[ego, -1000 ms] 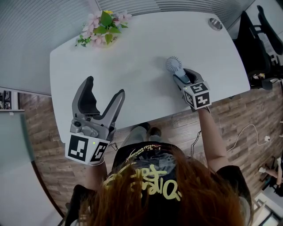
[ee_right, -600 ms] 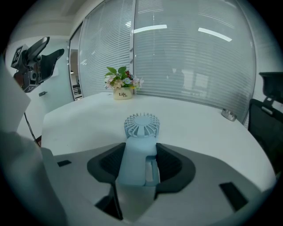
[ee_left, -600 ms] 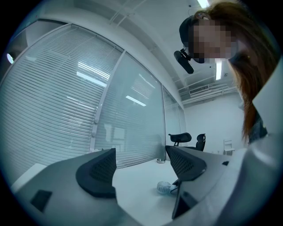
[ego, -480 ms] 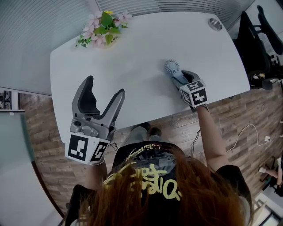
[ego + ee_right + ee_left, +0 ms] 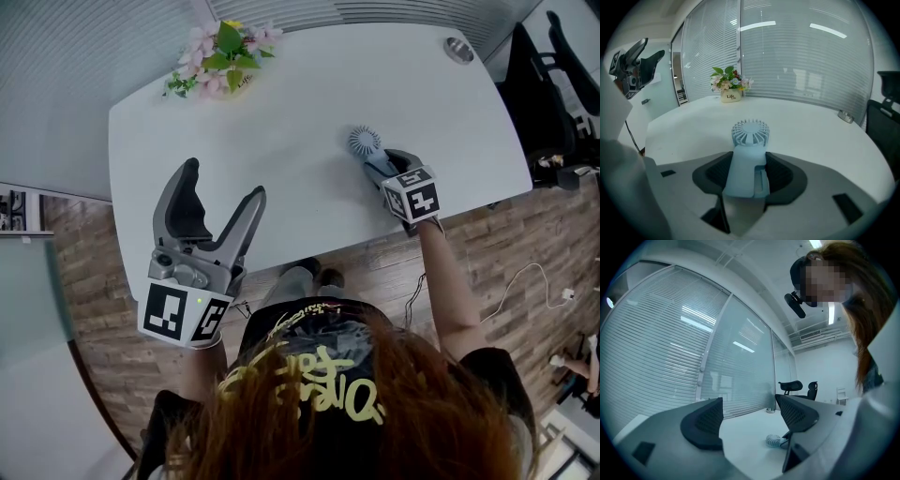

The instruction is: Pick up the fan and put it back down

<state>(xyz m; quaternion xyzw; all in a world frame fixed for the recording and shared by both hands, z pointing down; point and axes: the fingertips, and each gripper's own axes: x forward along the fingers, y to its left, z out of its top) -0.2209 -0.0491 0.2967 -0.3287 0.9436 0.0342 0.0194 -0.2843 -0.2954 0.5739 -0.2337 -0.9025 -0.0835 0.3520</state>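
**Right gripper clamped on the fan, left gripper idle**

At the left of the head view, the left gripper hangs over the near left edge of the white table. Its jaws are spread wide with nothing between them. Its own view confirms this: only bare tabletop shows in the gap between the two dark pads, and the fan is small and well off to the right.

Further along the far left edge stands a small pot of pink flowers with green leaves, right up against the slatted blinds. The middle of the table is bare.

On the right half of the table is the fan — a small pale-blue handheld one with a round ribbed head. The right gripper tilts downward and is clenched on the fan's handle. In the right gripper view both dark pads press against the sides of the handle, and the head sticks out past the jaw tips towards the far side of the table. Whether the head touches the tabletop or sits just above it — that I cannot tell.

At the far right corner of the table sits a round metal fitting. Beyond the right edge, on the wood-patterned floor, stands a black office chair.
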